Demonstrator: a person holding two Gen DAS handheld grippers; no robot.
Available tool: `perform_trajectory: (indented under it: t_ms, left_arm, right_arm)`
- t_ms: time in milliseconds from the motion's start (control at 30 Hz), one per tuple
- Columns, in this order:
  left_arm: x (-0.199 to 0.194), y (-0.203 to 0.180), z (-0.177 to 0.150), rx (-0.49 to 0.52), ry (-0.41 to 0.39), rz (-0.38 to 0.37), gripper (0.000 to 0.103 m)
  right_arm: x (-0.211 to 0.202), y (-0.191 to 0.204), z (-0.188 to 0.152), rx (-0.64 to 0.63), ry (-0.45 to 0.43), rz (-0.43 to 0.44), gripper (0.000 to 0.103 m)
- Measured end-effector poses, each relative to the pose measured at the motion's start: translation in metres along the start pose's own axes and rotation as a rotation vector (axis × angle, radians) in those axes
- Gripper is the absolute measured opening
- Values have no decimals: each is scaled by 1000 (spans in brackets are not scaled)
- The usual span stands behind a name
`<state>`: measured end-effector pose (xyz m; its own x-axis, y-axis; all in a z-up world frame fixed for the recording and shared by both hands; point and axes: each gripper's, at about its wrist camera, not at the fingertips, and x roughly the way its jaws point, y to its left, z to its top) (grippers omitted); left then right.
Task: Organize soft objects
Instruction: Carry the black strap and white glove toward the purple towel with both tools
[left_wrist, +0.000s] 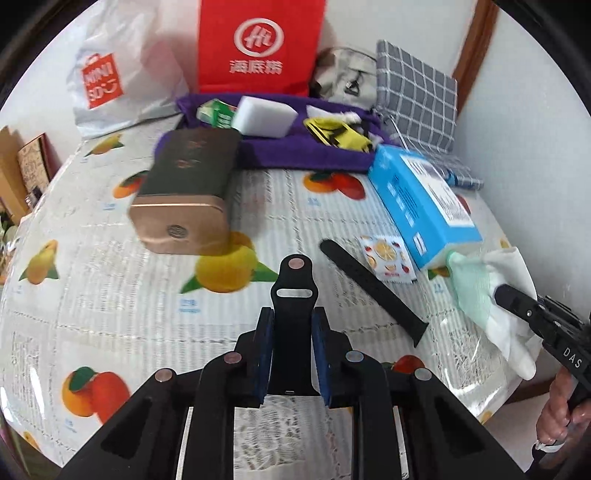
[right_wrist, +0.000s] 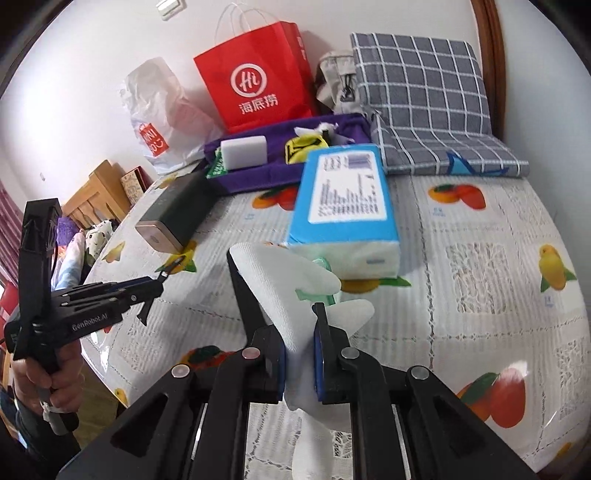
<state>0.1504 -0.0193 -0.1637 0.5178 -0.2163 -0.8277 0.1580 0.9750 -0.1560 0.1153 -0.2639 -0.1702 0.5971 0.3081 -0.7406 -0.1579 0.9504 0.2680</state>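
The left gripper (left_wrist: 291, 354) holds a short black watch strap piece (left_wrist: 294, 295) between its blue pads, jaws pinching it at the sides so that the buckle end sticks forward toward 12 o'clock above the fruit-print tablecloth (left_wrist: 110, 295). A second, longer black strap (left_wrist: 373, 291) lies flat on the cloth at about 2 o'clock from that gripper, just beside a small fruit-patterned packet (left_wrist: 388, 260).

The right gripper (right_wrist: 299, 354) has its jaws pressed onto a white glove (right_wrist: 288, 291), whose fingers fan out forward and whose cuff hangs down below the pads. A pale green glove (right_wrist: 321, 291) shows behind the white one, touching it, right in front of the blue tissue pack (right_wrist: 343, 206) at 12 o'clock. In the left wrist view the same gloves (left_wrist: 491, 288) appear at 3 o'clock, gripped at the table's edge next to the tissue pack (left_wrist: 421, 199).

A dark box with a copper end (left_wrist: 184, 192) rests at 11 o'clock from the left gripper. Farther back lies a purple cloth tray (left_wrist: 288, 151) holding a white sponge block (left_wrist: 264, 114), a green packet (left_wrist: 216, 112) and a yellow item (left_wrist: 340, 133). Behind it stand a red paper bag (left_wrist: 258, 44) and a white plastic bag (left_wrist: 118, 74), with a grey checked cushion (left_wrist: 417, 92) at 1 o'clock.
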Motion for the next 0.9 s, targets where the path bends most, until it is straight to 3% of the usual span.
perform_trajectory:
  t_ms: [400, 667, 800, 900]
  left_arm:
    - [-23, 52, 15, -109, -58, 43, 20]
    - [-41, 62, 40, -114, -117, 65, 20]
    - [-46, 65, 58, -119, -141, 54, 20]
    - [-45, 66, 70, -120, -151, 60, 20]
  right_arm:
    - [-22, 11, 22, -14, -50, -9, 12]
    - [-26, 15, 48, -19, -74, -17, 12]
    - [-25, 16, 65, -3, -72, 38, 12]
    - [-22, 19, 79, -15, -84, 32, 12]
